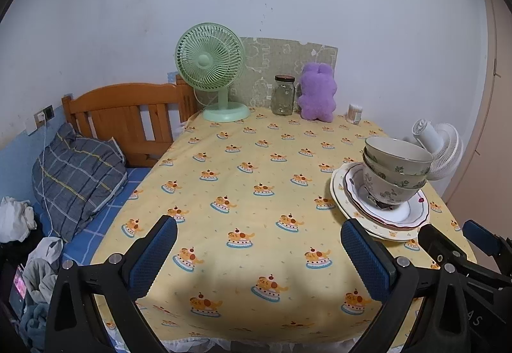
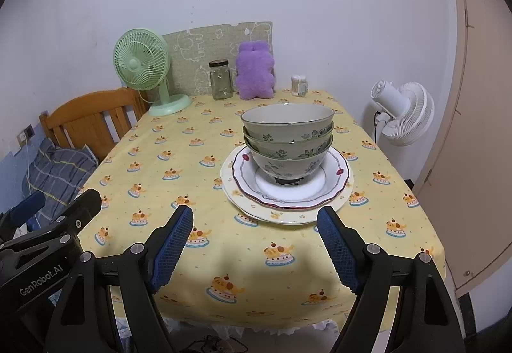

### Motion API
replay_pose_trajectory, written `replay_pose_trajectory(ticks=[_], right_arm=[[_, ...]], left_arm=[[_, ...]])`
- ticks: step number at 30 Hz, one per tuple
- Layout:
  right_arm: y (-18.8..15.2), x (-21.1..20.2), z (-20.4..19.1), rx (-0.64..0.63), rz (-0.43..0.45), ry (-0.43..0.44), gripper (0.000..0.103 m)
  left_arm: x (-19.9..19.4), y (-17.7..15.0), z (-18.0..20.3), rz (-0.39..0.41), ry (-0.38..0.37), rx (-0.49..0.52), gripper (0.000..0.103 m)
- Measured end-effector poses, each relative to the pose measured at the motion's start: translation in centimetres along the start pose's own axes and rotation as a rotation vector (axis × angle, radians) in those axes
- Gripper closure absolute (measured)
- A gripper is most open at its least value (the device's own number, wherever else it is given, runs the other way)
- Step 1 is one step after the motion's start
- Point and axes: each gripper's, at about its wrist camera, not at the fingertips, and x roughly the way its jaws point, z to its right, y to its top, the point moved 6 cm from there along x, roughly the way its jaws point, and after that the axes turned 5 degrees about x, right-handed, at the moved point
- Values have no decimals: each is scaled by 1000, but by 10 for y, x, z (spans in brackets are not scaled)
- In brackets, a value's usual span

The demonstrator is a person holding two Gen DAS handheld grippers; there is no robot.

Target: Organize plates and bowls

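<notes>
Three floral bowls (image 2: 288,142) stand nested on a white plate with a red rim (image 2: 289,185), which lies on a larger cream plate (image 2: 281,215). The same stack of bowls (image 1: 395,172) and plates (image 1: 384,220) shows at the right in the left wrist view. My right gripper (image 2: 256,233) is open just in front of the stack, nothing between its blue pads. My left gripper (image 1: 257,244) is open over bare tablecloth, left of the stack; its right pad (image 1: 364,257) sits near the cream plate's rim. Each gripper shows at the edge of the other's view.
The table has a yellow cake-print cloth (image 2: 204,142). At its far edge stand a green fan (image 2: 142,65), a glass jar (image 2: 220,79), a purple plush toy (image 2: 256,71) and a small white container (image 2: 299,85). A white fan (image 2: 403,110) stands right; a wooden bed with a pillow (image 1: 76,174) left.
</notes>
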Motion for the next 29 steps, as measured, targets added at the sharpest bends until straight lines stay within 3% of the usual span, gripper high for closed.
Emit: replay_pose_trajectory(ticks=[29], right_arm=[[0, 4, 10, 23, -16, -9, 21]], left_arm=[[3, -2, 10, -9, -23, 20, 0]])
